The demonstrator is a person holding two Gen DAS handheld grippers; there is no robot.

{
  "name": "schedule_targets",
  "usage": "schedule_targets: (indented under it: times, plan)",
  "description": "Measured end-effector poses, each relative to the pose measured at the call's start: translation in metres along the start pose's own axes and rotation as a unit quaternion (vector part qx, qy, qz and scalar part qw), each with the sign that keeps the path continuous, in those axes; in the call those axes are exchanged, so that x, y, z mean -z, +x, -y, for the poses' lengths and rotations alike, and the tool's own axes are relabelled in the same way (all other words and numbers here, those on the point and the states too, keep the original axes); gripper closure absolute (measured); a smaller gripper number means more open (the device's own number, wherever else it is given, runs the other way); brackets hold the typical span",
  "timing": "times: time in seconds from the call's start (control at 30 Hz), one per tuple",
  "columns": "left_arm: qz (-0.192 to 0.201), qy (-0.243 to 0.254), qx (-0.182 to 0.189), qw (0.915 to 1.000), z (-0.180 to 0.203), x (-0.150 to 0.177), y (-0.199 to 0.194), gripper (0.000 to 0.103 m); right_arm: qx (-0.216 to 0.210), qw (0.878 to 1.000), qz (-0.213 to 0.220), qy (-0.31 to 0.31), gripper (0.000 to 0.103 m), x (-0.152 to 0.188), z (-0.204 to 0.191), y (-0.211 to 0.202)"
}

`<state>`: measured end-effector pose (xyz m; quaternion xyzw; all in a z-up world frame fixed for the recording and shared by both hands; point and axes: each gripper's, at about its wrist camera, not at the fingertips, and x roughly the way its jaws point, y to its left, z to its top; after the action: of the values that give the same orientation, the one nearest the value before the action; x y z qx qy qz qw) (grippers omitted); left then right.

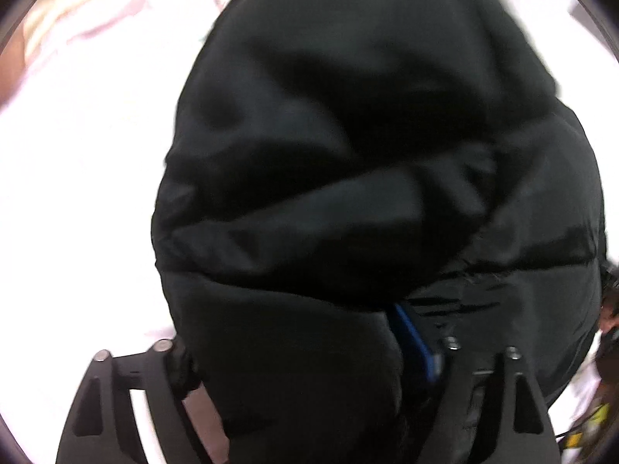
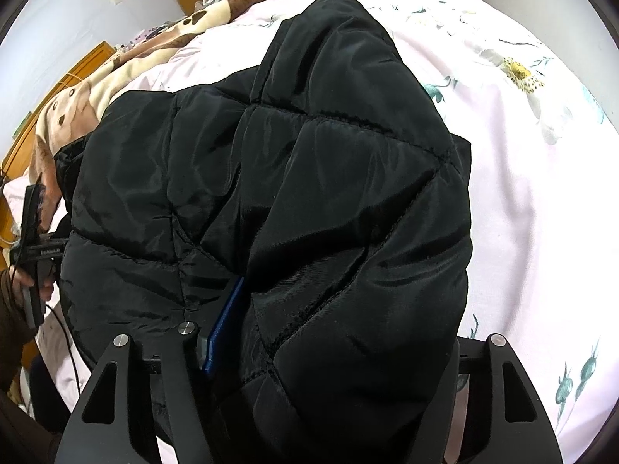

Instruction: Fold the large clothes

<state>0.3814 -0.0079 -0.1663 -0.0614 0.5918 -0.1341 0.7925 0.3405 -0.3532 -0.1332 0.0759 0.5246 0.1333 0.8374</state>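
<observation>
On your far left in the right wrist view, your left hand holds the left gripper at the jacket's left edge, side-on, so its jaws are not readable there. From the left wrist view, the left gripper has a thick roll of the jacket bulging between its fingers, with one blue pad pressed against the fabric and the other finger buried, so its jaws are clamped on the jacket. That view is blurred, and the sheet shows only as a washed-out white field to the left. The black quilted jacket lies bunched on the bed, a puffy section heaped over the middle. Behind it at the left sits a brown and cream blanket. The right gripper likewise has a fold wedged between its fingers, a blue pad against the cloth; it grips the jacket. To the right, the floral sheet spreads out.
</observation>
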Motion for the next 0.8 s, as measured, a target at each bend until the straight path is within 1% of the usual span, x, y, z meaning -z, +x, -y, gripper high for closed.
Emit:
schedule_targets:
  times: [0.07,0.13,0.2,0.23,0.27,0.3,0.37,0.47,0.63,0.7,0.8]
  plan:
    - [-0.009,-0.010,0.012,0.9998,-0.002,0.000,0.005,0.012,0.000,1.000,-0.003,0.000,0.036,-0.002,0.000,0.000]
    - [-0.016,-0.007,0.001,0.9998,0.005,0.000,0.007,0.012,0.004,1.000,-0.004,-0.001,0.036,-0.003,0.000,0.001]
    - [-0.016,0.009,-0.018,0.9997,0.018,0.001,0.006,0.017,0.008,1.000,-0.004,0.000,0.036,-0.005,-0.002,0.002]
    - [-0.011,0.023,-0.025,0.9994,0.025,0.003,0.004,0.023,0.010,1.000,-0.003,0.001,0.036,-0.005,-0.003,0.002]
    - [-0.007,0.026,-0.029,0.9992,0.029,0.005,0.002,0.028,0.011,1.000,-0.003,0.002,0.036,-0.005,-0.003,0.002]
    - [0.001,0.028,-0.032,0.9991,0.035,0.008,-0.001,0.031,0.012,1.000,-0.001,0.004,0.036,-0.005,-0.004,0.002]
    - [0.015,0.036,-0.043,0.9983,0.043,0.013,-0.005,0.042,0.015,1.000,0.000,0.004,0.036,-0.006,-0.007,0.003]
    - [0.042,0.049,-0.070,0.9955,0.060,0.022,-0.011,0.051,0.019,1.000,0.002,0.004,0.036,-0.006,-0.009,0.004]
    - [0.063,0.052,-0.087,0.9929,0.077,0.029,-0.019,0.059,0.025,1.000,0.004,0.003,0.038,-0.005,-0.010,0.002]
    - [0.069,0.065,-0.099,0.9905,0.086,0.033,-0.021,0.060,0.028,1.000,0.008,0.001,0.040,-0.004,-0.011,0.001]
    - [0.076,0.064,-0.102,0.9898,0.093,0.037,-0.024,0.061,0.035,0.999,0.014,-0.004,0.044,0.001,-0.011,-0.002]
